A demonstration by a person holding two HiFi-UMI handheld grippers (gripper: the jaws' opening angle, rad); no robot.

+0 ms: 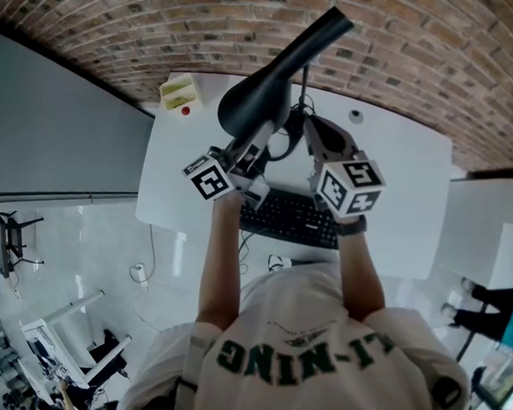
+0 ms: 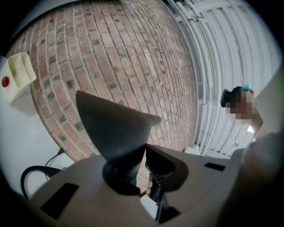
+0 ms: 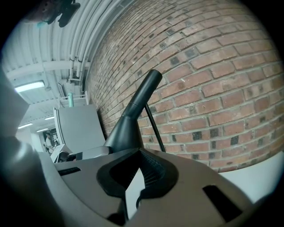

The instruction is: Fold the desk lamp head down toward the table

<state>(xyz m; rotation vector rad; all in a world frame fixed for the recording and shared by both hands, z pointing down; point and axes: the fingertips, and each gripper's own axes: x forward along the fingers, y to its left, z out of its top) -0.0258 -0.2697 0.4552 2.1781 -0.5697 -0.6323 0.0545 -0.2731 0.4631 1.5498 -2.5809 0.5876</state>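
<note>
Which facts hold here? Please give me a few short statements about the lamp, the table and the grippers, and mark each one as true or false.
1. The lamp head is black. True.
2. A black keyboard lies on the white table. True.
3. The wall behind the table is painted white. False: it is a bare brick wall.
4. The right gripper grips the lamp head. False: nothing is between its jaws.
5. The pale yellow box stands at the table's right corner. False: in the head view it is at the far left corner.
</note>
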